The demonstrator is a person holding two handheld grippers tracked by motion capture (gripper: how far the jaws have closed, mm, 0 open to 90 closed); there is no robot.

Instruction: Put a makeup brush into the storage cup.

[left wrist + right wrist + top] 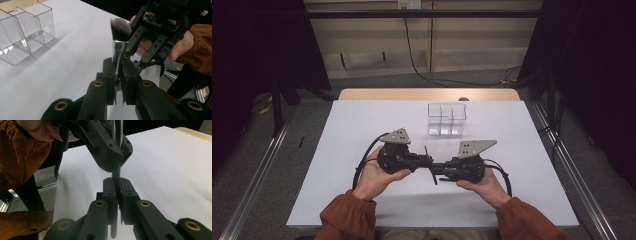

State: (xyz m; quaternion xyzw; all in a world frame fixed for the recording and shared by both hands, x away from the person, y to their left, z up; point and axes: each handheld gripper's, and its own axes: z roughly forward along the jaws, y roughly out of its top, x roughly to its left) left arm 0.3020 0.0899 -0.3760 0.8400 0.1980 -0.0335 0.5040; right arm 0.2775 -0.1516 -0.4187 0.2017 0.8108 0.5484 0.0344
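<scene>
A: High view first. What is the biggest thing?

B: The white table (pixel 362 130). Near its far edge stands a clear plastic organizer box (pixel 447 119) with walls inside.

A: And the hands?

B: The left gripper (pixel 424 161) and the right gripper (pixel 443 172) meet tip to tip above the table, near the person.

A: What do they hold?

B: A makeup brush (pixel 120 41). The left gripper pinches its shiny silver neck, fluffy end up. The right gripper pinches its dark handle (pixel 116 173).
</scene>
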